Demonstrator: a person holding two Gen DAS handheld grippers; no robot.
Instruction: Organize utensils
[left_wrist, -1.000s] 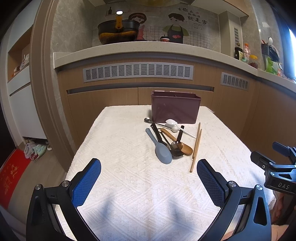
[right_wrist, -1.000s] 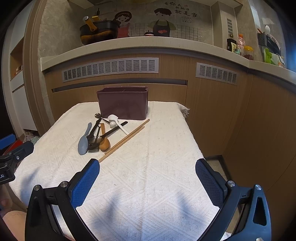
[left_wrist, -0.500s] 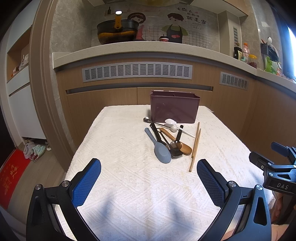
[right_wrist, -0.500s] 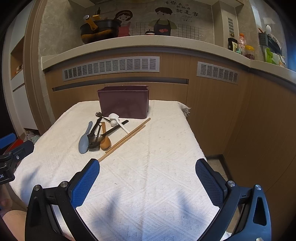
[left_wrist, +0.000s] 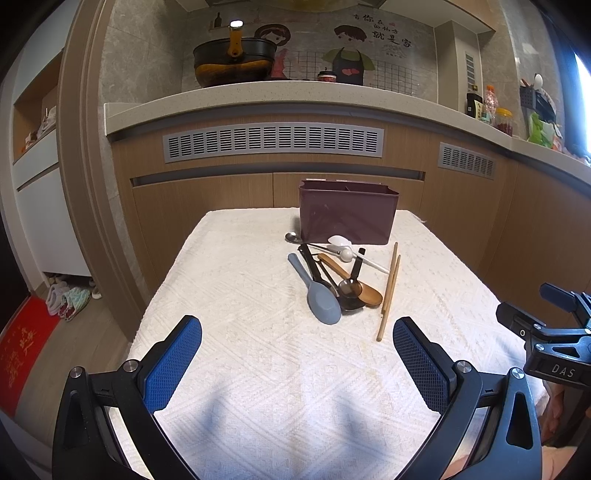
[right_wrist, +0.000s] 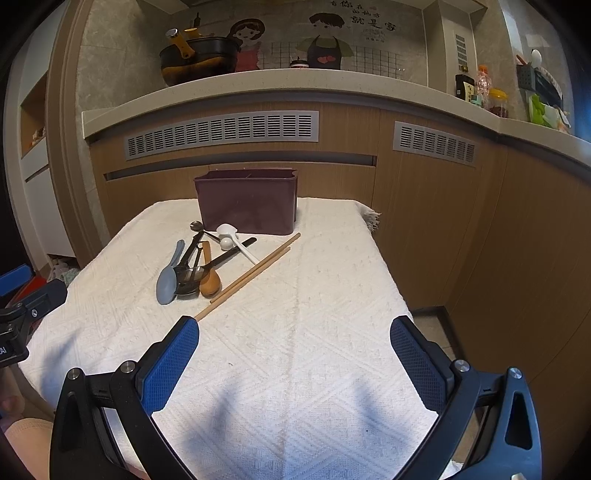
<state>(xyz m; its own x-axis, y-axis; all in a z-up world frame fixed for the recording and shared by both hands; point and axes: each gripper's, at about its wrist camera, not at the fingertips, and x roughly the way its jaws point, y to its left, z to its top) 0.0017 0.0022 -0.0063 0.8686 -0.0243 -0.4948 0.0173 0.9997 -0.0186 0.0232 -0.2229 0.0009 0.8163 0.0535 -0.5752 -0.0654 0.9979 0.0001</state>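
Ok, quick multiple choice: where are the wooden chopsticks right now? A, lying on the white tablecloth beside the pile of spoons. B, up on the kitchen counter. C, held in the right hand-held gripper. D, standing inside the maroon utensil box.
A: the wooden chopsticks lie flat on the white tablecloth, right of the spoon pile, in front of the maroon utensil box.

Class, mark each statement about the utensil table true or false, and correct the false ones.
1. Both grippers are open and hold nothing. True: left gripper, right gripper.
2. The chopsticks stand in the bin. False: they lie on the cloth.
3. The grey spoon lies left of the wooden spoon in the left view. True.
4. The bin lies tipped over. False: it stands upright.
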